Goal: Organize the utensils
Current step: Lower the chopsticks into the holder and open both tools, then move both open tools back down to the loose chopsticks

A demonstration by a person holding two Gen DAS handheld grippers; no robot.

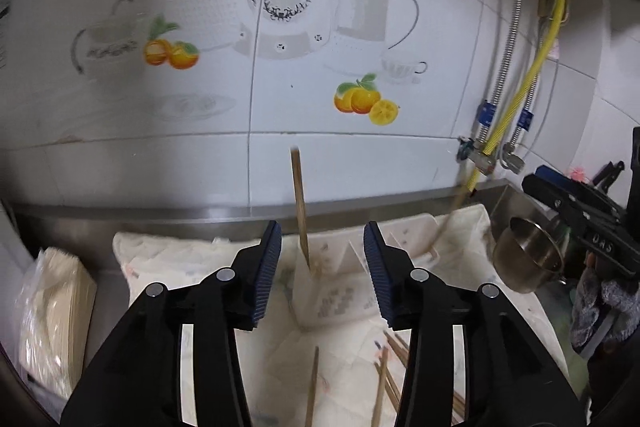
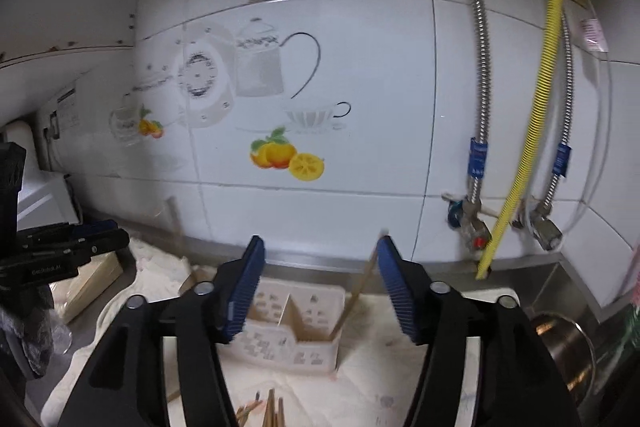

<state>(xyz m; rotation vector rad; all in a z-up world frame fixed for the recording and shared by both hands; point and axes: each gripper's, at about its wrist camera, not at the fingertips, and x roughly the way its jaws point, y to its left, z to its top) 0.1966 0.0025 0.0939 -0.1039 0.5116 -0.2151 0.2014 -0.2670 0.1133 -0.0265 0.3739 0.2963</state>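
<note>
chopsticks stand in a perforated white holder at lower centre on a pale cloth; more lie loose at the bottom edge. only the left view shows the paper stack at lower left. left gripper and right gripper are both spread, holding nothing. a steel bowl sits right; a yellow hose hangs upper right.

Two wooden chopsticks stand in one white slotted plastic holder; beside the holder, one steel bowl; before it, several loose chopsticks.
</note>
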